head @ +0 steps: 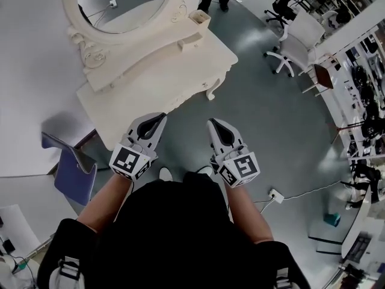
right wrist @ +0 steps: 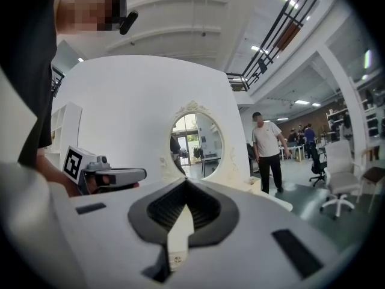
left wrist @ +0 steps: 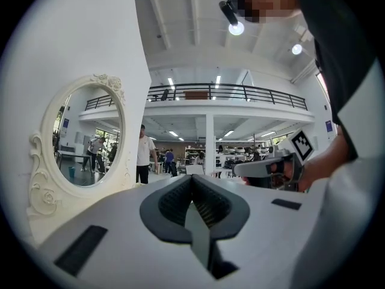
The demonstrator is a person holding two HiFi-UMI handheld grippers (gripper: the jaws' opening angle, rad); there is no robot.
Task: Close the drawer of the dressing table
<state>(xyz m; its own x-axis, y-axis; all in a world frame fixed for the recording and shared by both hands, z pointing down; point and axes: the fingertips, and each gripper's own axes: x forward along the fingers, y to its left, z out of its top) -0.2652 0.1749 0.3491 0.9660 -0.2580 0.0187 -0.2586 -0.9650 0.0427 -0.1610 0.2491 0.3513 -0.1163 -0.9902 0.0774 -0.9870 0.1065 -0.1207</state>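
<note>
Cream carved dressing table with oval mirror point(head: 150, 92) is seen just ahead of both grippers. Left gripper point(head: 160, 118), right gripper point(head: 212, 124): jaws clenched, nothing grasped, held near table front. No drawer seen protruding from table; closing judged likely done.

Close ahead of the left tongs point(head: 160, 119) the bench point(head: 150, 83) blocked the way, its mirror point(head: 120, 5) rising behind it. Ahead of the right tongs point(head: 214, 125), bare floor point(head: 264, 119) lay open past the bench's corner leg point(head: 211, 93). A blue chair point(head: 75, 176) stood out to the left of the left tongs, and a white office chair point(head: 295, 50) stood well off, ahead and to the right.
</note>
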